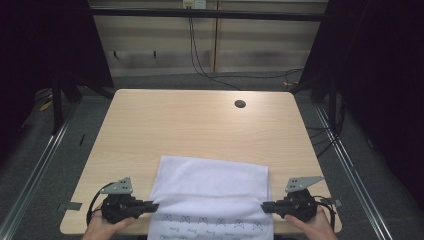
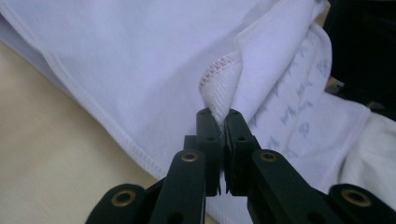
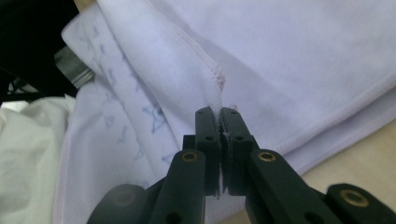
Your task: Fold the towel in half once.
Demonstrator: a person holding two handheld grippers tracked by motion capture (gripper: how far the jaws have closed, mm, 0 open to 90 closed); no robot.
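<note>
Towel (image 1: 210, 192) lay at lower centre of high view, folded on table (image 1: 200, 120), near edge hanging off toward bottom of frame. Risk, as a judgement: thin hemmed corner slipping out of either pinch if hands pulled unevenly, or fold sliding off table edge. Left gripper (image 1: 152, 205) clamped nearly fully closed on stitched corner (image 2: 219, 88). Right gripper (image 1: 267, 206) likewise closed on opposite hem corner (image 3: 215, 95).
</note>
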